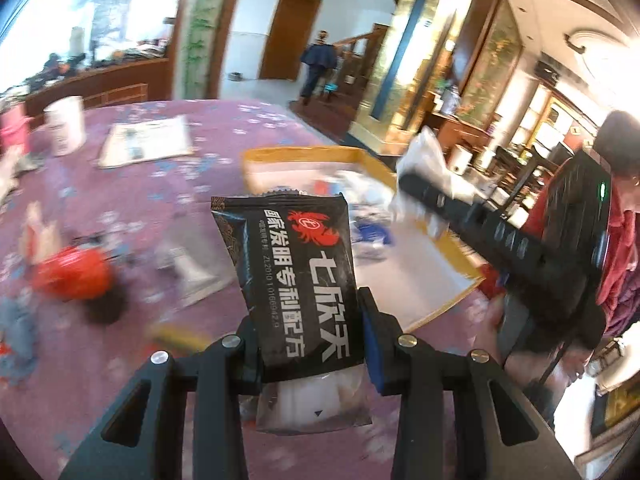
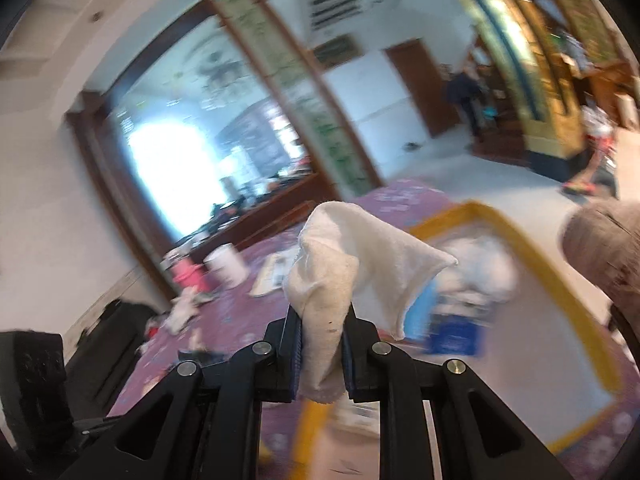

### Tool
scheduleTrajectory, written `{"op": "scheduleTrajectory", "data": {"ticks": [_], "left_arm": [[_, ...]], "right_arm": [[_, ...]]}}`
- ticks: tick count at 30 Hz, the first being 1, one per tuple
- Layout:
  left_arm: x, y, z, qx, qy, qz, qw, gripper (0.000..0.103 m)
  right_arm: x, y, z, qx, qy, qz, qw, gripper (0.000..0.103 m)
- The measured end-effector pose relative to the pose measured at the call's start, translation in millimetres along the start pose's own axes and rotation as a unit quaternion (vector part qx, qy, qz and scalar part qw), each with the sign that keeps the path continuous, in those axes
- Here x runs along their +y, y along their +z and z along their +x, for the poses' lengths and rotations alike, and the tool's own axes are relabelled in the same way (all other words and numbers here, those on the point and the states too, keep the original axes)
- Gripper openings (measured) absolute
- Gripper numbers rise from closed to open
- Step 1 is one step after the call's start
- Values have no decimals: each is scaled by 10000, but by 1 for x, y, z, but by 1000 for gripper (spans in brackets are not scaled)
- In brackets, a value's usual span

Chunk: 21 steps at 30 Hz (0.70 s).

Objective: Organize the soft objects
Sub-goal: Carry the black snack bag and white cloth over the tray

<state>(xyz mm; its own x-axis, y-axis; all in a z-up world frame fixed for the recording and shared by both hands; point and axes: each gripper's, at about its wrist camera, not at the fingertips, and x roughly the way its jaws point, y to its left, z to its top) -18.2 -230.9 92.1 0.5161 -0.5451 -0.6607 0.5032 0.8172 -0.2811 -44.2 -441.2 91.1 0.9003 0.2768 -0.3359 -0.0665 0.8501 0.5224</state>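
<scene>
My left gripper [image 1: 312, 328] is shut on a black packet [image 1: 292, 272] with a red crab logo and white Chinese text, held above the purple tablecloth [image 1: 132, 200]. My right gripper [image 2: 323, 336] is shut on a white cloth [image 2: 352, 252] that stands up between the jaws and flops to the right. The right gripper also shows in the left wrist view [image 1: 412, 184], holding the white cloth [image 1: 428, 164] above the yellow-rimmed white tray [image 1: 404, 260]. The tray [image 2: 560, 284] holds white and blue soft items [image 2: 460, 304].
On the purple cloth lie a red bag [image 1: 72, 272], a clear packet [image 1: 192, 268], a paper sheet [image 1: 146, 140], a white cup [image 1: 66, 124] and a pink item [image 1: 14, 128]. A seated person [image 1: 616, 216] is at the right. Another person [image 1: 318, 64] stands by the far door.
</scene>
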Motion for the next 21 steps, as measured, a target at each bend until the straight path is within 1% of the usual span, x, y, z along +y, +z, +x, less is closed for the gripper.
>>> {"op": "scheduleTrajectory", "data": {"ticks": [2,5,7,8,9,10,11,12,13,15,21], "left_arm": [[-11,7,17,64,-118,-6,9999,36],[-29,16,50,238,-358,-99,9990,36],[-36,21,69,330,-381,-64,9987,36],[-39,22,79,402,-341,-36,9986,36],[-41,22,93,512,-289,-11,9983,36],[-40,22,101,589,-284,-30,9979,36],[-38,20,109,676,-324,-95,9971,36],[-40,19,114,714,-354,-131,9967,36],[-38,19,116,719,-361,-132,9967,37],[-39,19,118,715,-369,-56,9967,37],[-44,14,121,739,-392,120,9964,38]], "right_arm": [[-20,-2,-12,-54,-221,153,9996,18],[-45,-4,-23,2,-317,386,9988,18],[-56,-6,-23,20,-485,388,9981,18],[-64,-7,-21,78,-649,408,9970,18],[-69,-9,-20,116,-720,458,9963,18],[-79,-10,-16,193,-733,595,9953,18],[-85,-10,-15,265,-654,722,9949,18],[-86,-9,-16,229,-598,719,9954,19],[-86,-8,-17,229,-647,676,9953,19],[-84,-8,-12,363,-636,631,9953,19],[-77,-10,0,519,-781,527,9942,19]]}}
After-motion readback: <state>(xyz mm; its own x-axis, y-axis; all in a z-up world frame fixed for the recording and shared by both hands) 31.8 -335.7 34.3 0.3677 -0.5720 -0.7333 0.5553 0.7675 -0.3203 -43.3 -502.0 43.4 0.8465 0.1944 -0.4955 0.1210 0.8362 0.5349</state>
